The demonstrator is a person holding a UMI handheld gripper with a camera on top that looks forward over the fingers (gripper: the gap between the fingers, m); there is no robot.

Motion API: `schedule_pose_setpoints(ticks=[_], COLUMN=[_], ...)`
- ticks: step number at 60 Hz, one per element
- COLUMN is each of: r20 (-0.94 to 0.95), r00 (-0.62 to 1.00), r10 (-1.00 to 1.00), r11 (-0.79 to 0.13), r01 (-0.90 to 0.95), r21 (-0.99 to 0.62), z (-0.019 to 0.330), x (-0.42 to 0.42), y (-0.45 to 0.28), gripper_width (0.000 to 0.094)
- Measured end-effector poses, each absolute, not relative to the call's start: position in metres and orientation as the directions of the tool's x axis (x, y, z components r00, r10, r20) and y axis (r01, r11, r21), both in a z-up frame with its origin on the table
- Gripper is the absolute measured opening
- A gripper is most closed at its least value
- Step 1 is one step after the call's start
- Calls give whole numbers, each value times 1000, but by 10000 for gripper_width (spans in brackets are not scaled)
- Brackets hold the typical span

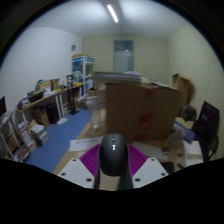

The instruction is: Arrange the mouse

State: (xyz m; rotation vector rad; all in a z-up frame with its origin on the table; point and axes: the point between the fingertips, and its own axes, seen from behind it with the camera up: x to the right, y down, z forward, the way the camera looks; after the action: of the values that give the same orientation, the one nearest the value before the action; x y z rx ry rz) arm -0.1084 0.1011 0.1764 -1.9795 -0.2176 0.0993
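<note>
At lower centre of the frame, the tongs (114, 168) hold the mouse (114, 153) by its sides; light, rigid, smooth shell, likely slippery.

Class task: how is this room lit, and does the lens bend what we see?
Gripper view: a ceiling tube light lights the room evenly; the wide-angle lens bows walls and ceiling; the mouse between the gripper fingers looks dark and soft.

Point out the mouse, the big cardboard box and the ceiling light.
mouse (114, 153): gripper view, top of its dark shell, held between the pink pads.
cardboard box (140, 108): gripper view, its front face.
ceiling light (113, 13): gripper view, middle of the tube.
</note>
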Motion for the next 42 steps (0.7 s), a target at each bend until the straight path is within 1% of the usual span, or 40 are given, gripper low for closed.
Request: schedule_pose_setpoints(ticks=[3,8,11,15,22,29,31,32,36,42], r20=[45,51,56,53,-18,-20,-9,3,24,33], r00=[986,993,996,998,1000,1000,1000,1000,1000,999], r10=[162,102,75,39,11,12,20,22,11,-1], r11=[-390,-419,-447,-505,-590,-629,-629,-608,-606,-619], r01=[106,90,84,66,-8,-8,5,16,26,25], r21=[-915,-904,-891,-861,-807,-777,-777,-794,-795,-785], z=[184,165,144,104,38,-2,-7,-5,-7,-7], x=[-70,-12,14,40,53,49,48,48,49,47], y=[108,115,116,113,105,101,100,104,104,105], gripper_width=[366,367,366,366,368,370,382,373,371,475])
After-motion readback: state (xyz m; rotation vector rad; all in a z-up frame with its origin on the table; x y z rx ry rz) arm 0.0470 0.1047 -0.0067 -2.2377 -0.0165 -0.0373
